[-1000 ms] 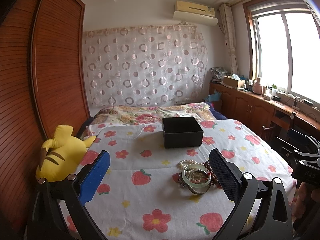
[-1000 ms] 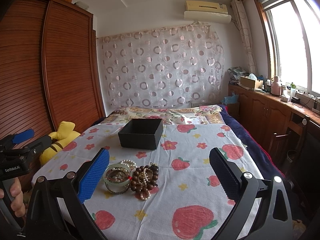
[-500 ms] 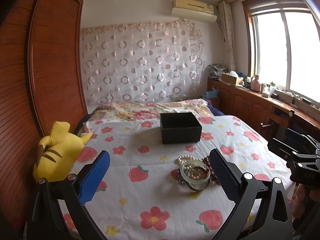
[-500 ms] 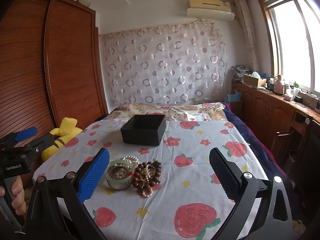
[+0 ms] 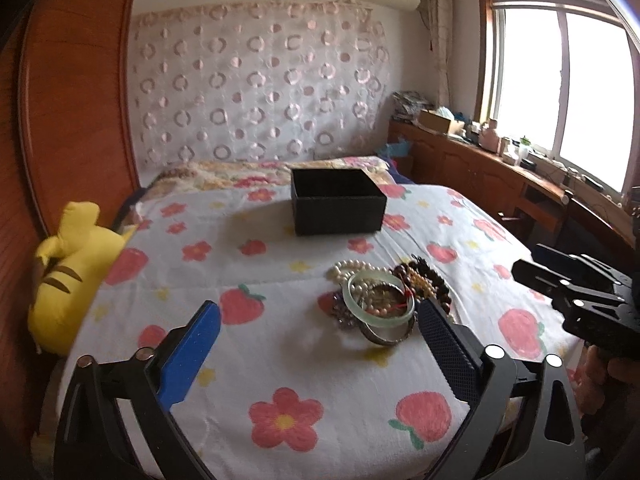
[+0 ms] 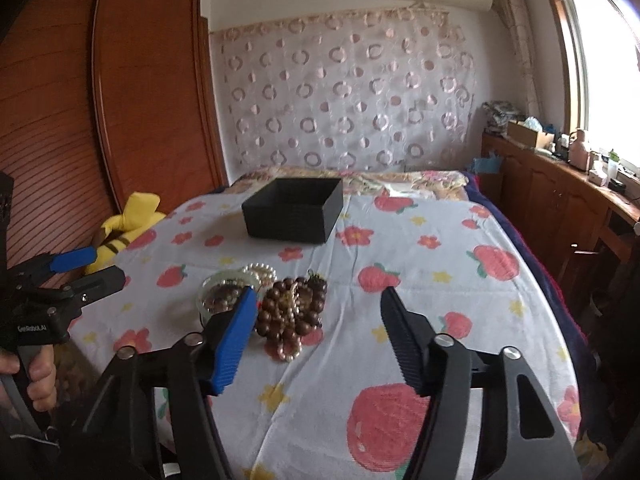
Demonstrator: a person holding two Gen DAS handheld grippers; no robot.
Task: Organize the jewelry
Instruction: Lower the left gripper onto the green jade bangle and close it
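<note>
Right wrist view: the right gripper (image 6: 318,310) has dropped toward the jewelry pile (image 6: 276,304) near the bed's (image 6: 440,240) front edge, its jaws just narrowing yet released, nothing between them. The left gripper (image 5: 320,326), jaws also narrowing slightly and empty, has come down beside the green bangle (image 5: 380,294); a first pickup for the black box (image 5: 338,206) looks imminent.

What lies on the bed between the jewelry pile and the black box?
Nothing: both wrist views show only bare printed bedsheet between the jewelry pile and the black box.

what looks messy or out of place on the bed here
The jewelry lies heaped in a tangle on the bedspread, bangle over beads and pearls, while the black box behind it sits apparently empty.
</note>
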